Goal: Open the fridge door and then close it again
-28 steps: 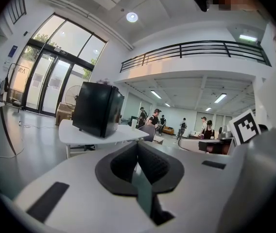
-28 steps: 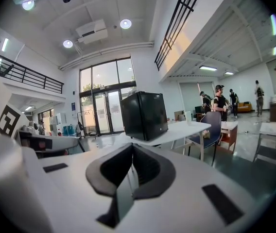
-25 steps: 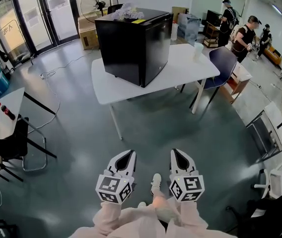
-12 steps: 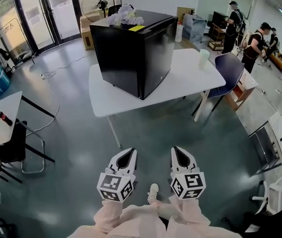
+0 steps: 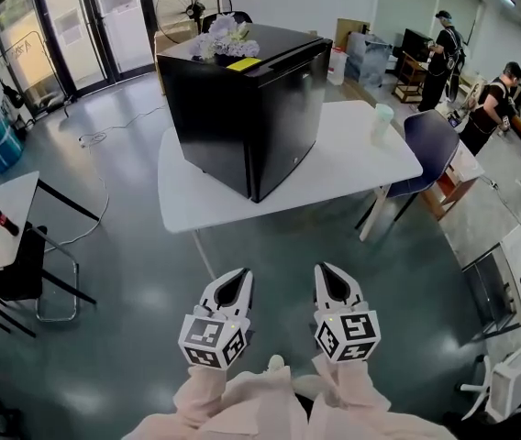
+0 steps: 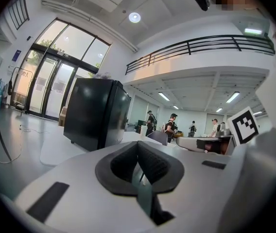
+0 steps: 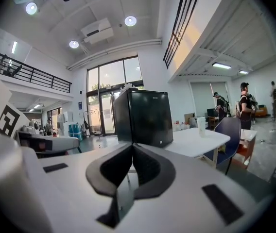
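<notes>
The person is holding the left tongs point(image 5: 236, 278) and right tongs point(image 5: 327, 273) side by side at six o'clock, both pinched together and empty, as nothing needs a grip yet. The fridge point(image 5: 242, 99) is sitting closed on the worktop point(image 5: 352, 159) at twelve o'clock, well apart.

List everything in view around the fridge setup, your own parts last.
fridge: one, black, door shut, on the white table
white table: one, white, mid-floor
flowers: one bunch, pale, on the fridge top
yellow note: one, yellow, on the fridge top
cup: one, white, table's right end
chair: one, blue, right of the table
fan: one, black, behind the fridge
bottle: one, dark, on the side table at left
bystanders: two, dark tops, far right
left gripper: white, shut, empty
right gripper: white, shut, empty
</notes>
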`<action>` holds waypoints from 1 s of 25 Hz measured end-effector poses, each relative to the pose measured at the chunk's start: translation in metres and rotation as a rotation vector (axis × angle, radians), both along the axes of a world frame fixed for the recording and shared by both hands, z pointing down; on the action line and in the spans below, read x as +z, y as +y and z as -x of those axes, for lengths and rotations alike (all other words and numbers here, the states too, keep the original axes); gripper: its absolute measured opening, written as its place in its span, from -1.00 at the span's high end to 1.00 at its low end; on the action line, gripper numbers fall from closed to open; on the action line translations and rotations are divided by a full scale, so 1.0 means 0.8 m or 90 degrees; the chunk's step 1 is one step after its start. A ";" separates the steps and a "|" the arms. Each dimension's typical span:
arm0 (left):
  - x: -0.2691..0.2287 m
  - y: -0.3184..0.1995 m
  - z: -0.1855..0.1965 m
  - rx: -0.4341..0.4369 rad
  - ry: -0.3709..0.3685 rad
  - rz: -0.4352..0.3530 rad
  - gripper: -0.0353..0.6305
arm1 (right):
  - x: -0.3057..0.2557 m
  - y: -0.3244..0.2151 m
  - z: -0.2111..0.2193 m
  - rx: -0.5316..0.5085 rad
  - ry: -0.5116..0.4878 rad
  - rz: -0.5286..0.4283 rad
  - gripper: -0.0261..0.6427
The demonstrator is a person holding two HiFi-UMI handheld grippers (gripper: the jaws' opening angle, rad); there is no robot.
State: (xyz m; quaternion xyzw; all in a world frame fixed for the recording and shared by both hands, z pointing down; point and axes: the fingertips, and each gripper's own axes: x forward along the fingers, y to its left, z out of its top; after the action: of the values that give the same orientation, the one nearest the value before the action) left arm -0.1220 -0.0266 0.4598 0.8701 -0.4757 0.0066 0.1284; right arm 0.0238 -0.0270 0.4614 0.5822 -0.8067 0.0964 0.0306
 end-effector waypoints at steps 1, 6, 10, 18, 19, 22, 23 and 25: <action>0.001 -0.005 -0.003 -0.003 -0.001 -0.001 0.86 | 0.002 -0.006 -0.003 -0.002 -0.001 0.001 0.89; 0.017 -0.013 -0.007 -0.017 0.001 0.018 0.86 | 0.023 -0.020 -0.001 -0.036 -0.002 0.021 0.89; 0.026 -0.016 -0.005 -0.032 -0.005 0.029 0.86 | 0.034 -0.025 0.009 -0.067 -0.003 0.035 0.89; 0.038 -0.023 -0.001 -0.044 0.001 0.049 0.86 | 0.054 -0.034 0.022 -0.086 -0.008 0.062 0.89; 0.038 -0.027 -0.002 -0.042 0.001 0.050 0.86 | 0.053 -0.039 0.021 -0.083 -0.008 0.063 0.89; 0.032 -0.046 -0.008 -0.035 -0.003 0.047 0.86 | 0.048 -0.058 0.015 -0.077 -0.010 0.062 0.89; 0.029 -0.055 -0.009 -0.033 -0.004 0.045 0.86 | 0.046 -0.065 0.014 -0.076 -0.010 0.061 0.89; 0.023 -0.074 -0.011 -0.030 -0.004 0.040 0.86 | 0.042 -0.082 0.012 -0.074 -0.010 0.057 0.89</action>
State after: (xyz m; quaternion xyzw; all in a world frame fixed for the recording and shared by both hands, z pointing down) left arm -0.1129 -0.0854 0.4785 0.8542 -0.4962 0.0213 0.1538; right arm 0.0143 -0.0925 0.4946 0.5317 -0.8342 0.1355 0.0559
